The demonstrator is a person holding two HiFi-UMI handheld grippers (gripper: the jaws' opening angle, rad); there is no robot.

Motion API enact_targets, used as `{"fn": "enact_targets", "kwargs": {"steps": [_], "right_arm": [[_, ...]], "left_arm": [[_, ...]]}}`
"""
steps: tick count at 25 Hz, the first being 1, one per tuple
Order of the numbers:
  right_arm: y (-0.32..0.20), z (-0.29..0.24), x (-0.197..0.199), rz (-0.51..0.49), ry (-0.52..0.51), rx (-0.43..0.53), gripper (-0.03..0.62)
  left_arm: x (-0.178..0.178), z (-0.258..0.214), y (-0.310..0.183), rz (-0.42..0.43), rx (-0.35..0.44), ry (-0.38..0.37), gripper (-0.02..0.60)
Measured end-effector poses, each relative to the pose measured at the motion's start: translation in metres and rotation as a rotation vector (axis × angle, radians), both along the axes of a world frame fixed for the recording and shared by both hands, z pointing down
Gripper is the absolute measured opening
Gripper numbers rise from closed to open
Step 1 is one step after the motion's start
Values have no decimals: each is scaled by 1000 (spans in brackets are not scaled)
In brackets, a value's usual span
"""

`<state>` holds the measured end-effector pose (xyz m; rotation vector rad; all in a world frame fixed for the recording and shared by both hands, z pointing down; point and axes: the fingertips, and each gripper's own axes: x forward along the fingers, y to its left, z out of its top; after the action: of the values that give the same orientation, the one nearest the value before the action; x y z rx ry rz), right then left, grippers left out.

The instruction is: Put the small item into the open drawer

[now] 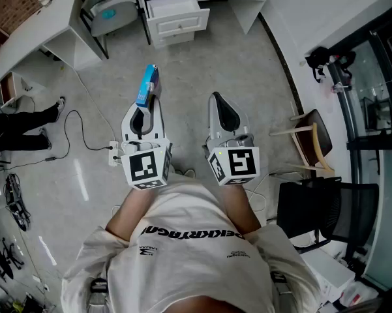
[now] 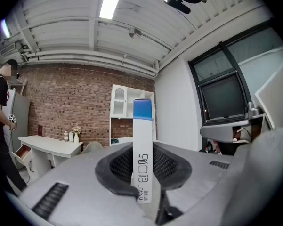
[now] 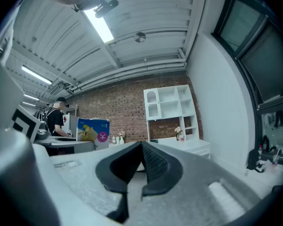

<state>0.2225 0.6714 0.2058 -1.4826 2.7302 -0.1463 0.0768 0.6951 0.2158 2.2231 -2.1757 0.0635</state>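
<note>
Carry | left hand-held gripper (image 1: 147,109) clamped on small box (image 1: 147,85) | right hand-held gripper (image 3: 141,166) closed, empty | walk box level to drawer (image 1: 175,8), release inside.

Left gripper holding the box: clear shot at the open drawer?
Likely yes, once carried closer: only bare floor lies between the left gripper, shut on the box, and the open drawer.

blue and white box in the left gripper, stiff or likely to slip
Probably stiff: the box sticks straight out of the left gripper without sagging. Likely light, being slim. It may pivot, as only one end is clamped.
</note>
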Motion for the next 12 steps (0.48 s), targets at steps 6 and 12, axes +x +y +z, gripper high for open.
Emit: {"fn": "enact_targets", "kwargs": {"steps": [6, 12], "right_arm": [[29, 16, 8, 10, -7, -24, -3], [39, 17, 0, -22, -7, -11, -3]], "left_arm": [[11, 7, 30, -5, 9, 1, 67], [10, 14, 45, -19, -1, 2, 67]]}}
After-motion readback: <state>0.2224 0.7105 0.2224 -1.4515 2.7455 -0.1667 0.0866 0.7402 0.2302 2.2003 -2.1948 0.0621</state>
